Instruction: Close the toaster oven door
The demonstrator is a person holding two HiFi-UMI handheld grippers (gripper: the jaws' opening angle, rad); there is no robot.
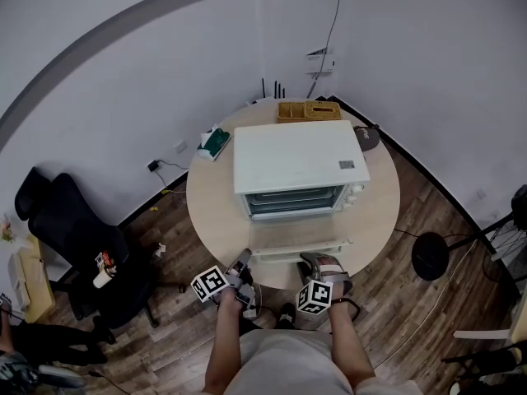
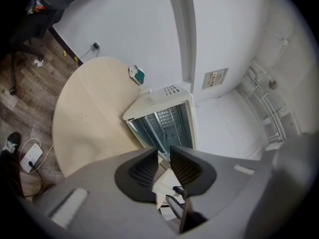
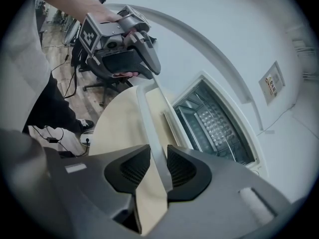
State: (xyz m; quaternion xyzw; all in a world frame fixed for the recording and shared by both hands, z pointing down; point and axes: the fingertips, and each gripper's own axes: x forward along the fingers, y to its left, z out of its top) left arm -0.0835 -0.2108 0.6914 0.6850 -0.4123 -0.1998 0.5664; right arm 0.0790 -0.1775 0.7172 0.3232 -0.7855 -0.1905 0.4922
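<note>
A white toaster oven (image 1: 300,159) stands on the round table (image 1: 210,196), its glass door (image 1: 296,235) folded down flat toward me. The door's handle bar (image 1: 300,253) runs along the front edge. My right gripper (image 3: 158,156) straddles this handle (image 3: 149,113): the bar lies between the pads with a small gap at one side, so the jaws stand open. My left gripper (image 3: 149,71) sits at the bar's other end, and in its own view the pads (image 2: 149,166) close narrowly on the white handle end (image 2: 164,183). The oven cavity (image 2: 167,123) is lit and empty.
Behind the oven lie a wicker tray (image 1: 308,110), a green-and-white item (image 1: 216,142) and a dark pouch (image 1: 367,137). A black office chair (image 1: 74,229) stands to the left; a power strip (image 2: 30,156) and cables lie on the wood floor. A round stand base (image 1: 430,256) is at right.
</note>
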